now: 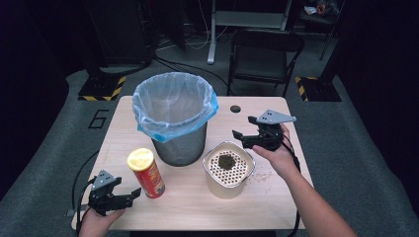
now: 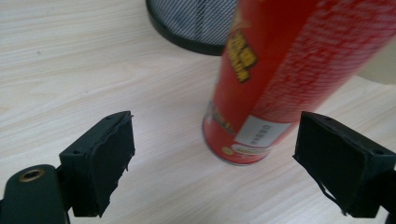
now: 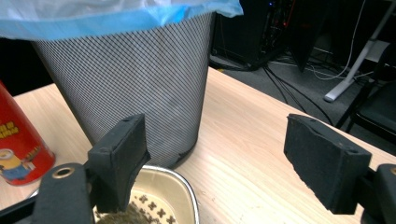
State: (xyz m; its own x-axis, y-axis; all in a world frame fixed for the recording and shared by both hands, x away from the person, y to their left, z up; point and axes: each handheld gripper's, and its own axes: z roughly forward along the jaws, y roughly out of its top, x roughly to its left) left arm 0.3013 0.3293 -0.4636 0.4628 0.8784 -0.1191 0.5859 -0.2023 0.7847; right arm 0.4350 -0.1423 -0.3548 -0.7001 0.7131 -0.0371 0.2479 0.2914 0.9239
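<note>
At the near left edge of the table, the left gripper points its spread, empty jaws at a red snack can with a yellow lid — upright just beyond them, untouched. To the right stands a cream container with a perforated insert holding dark residue. The right gripper, jaws wide and empty, hovers at its far right rim. Farther back — a mesh bin lined with a blue bag.
</note>
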